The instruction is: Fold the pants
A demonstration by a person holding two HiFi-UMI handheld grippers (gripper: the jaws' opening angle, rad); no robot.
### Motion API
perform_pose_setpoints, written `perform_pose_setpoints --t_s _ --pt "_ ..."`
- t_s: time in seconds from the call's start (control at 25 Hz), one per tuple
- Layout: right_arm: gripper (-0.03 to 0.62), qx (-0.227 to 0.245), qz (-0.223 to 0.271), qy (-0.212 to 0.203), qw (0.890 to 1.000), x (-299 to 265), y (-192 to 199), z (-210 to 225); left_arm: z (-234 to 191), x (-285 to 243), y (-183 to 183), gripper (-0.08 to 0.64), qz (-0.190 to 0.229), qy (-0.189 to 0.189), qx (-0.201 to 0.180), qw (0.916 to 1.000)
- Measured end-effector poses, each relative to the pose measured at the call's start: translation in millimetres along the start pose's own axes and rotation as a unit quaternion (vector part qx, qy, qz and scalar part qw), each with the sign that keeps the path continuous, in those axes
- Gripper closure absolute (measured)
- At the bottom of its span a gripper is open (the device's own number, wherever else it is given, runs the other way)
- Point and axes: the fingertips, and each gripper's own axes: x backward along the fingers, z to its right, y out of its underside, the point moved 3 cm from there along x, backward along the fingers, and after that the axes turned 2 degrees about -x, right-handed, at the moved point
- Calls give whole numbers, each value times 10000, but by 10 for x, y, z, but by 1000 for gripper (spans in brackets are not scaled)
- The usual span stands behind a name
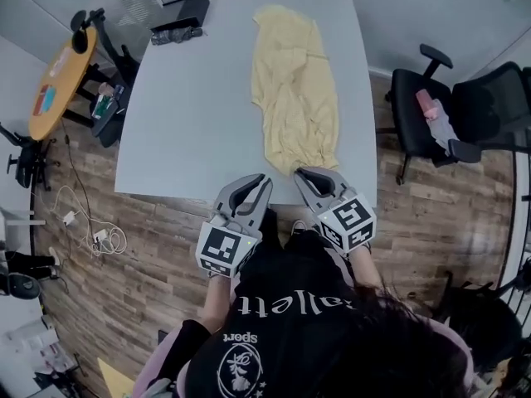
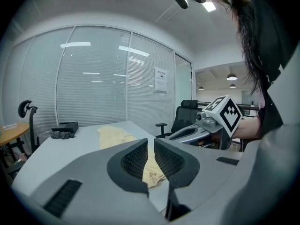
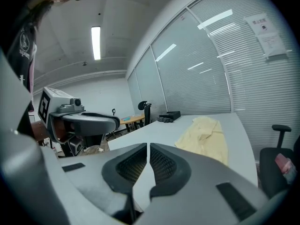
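Pale yellow pants (image 1: pixel 294 89) stretched lengthwise and rumpled on the grey table (image 1: pixel 191 114), running from the 12 o'clock edge down toward 6 o'clock, right of the table's middle. At the 6 o'clock edge, held side by side in a person's hands: left tool (image 1: pixel 253 182) and right tool (image 1: pixel 314 177), each with jaws drawn together and gripping nothing. Near hem of the pants just beside the right tool's tips, at 1 o'clock from the left tool; contact impossible to tell. In the left gripper view, left tool (image 2: pixel 150 146) with only a thin slit between its pads and yellow cloth beyond it. In the right gripper view, right tool (image 3: pixel 147 151) likewise closed and empty, bare table ahead, the pants off at 2 o'clock. At the table's 11 o'clock corner, well apart from the pants, a black box (image 1: pixel 192 8) and a dark bundle (image 1: pixel 176 34). Off the table at 3 o'clock, a black office chair (image 1: pixel 415 106) with a pink item (image 1: pixel 427 104) on its seat. At 9 o'clock, a round wooden side table (image 1: pixel 60 81); below it at 8 o'clock, loose cables (image 1: pixel 91 230) on the plank floor (image 1: pixel 431 214).
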Motion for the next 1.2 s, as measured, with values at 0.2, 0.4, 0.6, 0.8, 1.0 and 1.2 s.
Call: perform_pose_setpoints --t_s 0.2,0.4,0.6,0.8,1.0,1.2 --pt "558 -24 -26 418 9991 -24 17 182 -144 -243 117 514 -388 404 -279 9980" --pt "558 -150 -143 958 9952 13 152 451 -159 -502 317 462 -795 979 -525 9906" --pt "555 0 -684 1290 9893 73 454 729 -139 -801 552 397 -1179 1531 -876 9772" --pt "452 298 -1318 1164 9840 130 824 960 -68 -1101 905 353 -1578 2021 -1227 9587" --pt "356 909 -2311 611 9668 47 1170 1061 -17 -1343 1357 310 -1962 2288 -1900 9344" --pt "330 1959 -3087 135 9307 -127 1435 1151 36 -1422 1754 278 -2432 2492 -2809 8944"
